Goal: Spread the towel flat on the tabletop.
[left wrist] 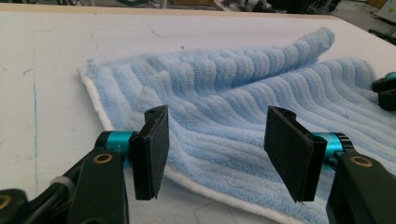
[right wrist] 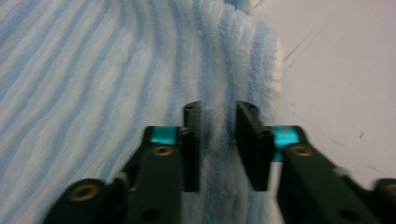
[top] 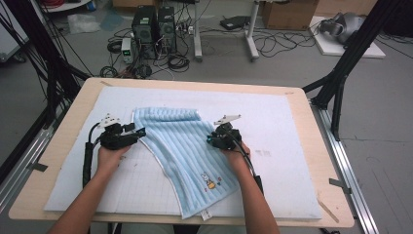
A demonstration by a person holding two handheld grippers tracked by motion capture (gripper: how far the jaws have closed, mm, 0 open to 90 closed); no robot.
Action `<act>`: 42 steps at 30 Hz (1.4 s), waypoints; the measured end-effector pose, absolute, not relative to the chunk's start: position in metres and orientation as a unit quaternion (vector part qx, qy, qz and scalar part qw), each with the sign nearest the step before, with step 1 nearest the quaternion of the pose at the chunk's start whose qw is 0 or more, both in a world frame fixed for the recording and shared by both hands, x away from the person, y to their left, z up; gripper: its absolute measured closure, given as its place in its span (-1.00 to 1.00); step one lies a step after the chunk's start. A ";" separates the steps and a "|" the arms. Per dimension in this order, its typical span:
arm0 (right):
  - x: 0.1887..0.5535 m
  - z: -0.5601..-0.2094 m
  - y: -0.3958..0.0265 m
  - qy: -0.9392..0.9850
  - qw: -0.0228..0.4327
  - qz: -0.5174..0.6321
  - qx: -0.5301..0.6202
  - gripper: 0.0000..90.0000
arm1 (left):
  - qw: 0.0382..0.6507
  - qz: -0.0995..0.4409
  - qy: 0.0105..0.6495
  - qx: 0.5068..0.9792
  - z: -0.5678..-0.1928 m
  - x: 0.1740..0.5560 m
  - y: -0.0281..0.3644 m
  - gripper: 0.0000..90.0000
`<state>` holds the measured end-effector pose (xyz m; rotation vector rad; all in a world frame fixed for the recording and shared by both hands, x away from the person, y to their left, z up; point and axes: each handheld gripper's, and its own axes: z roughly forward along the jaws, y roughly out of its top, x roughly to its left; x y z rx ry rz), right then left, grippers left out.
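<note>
Nearest the person's edge of the table, a light blue ribbed towel lies on the white mat, its tagged corner almost at the near edge and its body running diagonally back toward the far left, where the far end is folded over. A small cartoon print sits near the close end. Further in, the right gripper is at the towel's right edge — in the right gripper view its jaws are nearly closed around a raised ridge of the cloth, pinching it. Across from it, the left gripper sits at the left edge with jaws spread wide and nothing between them, the white hem just beneath. The towel looks soft, light and limp — it will sag and drag, so hems and corners are the likely holds.
</note>
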<state>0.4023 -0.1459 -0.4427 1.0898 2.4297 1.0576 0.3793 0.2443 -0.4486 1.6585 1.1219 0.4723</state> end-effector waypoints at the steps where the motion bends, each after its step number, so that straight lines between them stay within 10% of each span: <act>1: 0.401 -0.442 -0.147 0.844 0.138 0.357 0.375 0.88 | 0.516 0.197 0.467 0.691 -0.449 0.379 0.245 -0.09; 18: 0.329 -0.436 -0.183 0.865 0.072 0.350 0.352 0.88 | 0.516 0.198 0.470 0.689 -0.449 0.379 0.246 -0.09; 21: 0.324 -0.433 -0.183 0.864 0.071 0.354 0.351 0.43 | 0.515 0.199 0.470 0.689 -0.449 0.379 0.246 -0.09; 31: 0.372 -0.414 -0.166 0.822 0.132 0.419 0.362 -0.10 | 0.517 0.200 0.471 0.687 -0.449 0.379 0.246 -0.09; 42: 0.446 -0.410 -0.131 0.817 0.148 0.407 0.381 -0.25 | 0.516 0.198 0.471 0.687 -0.449 0.379 0.246 -0.09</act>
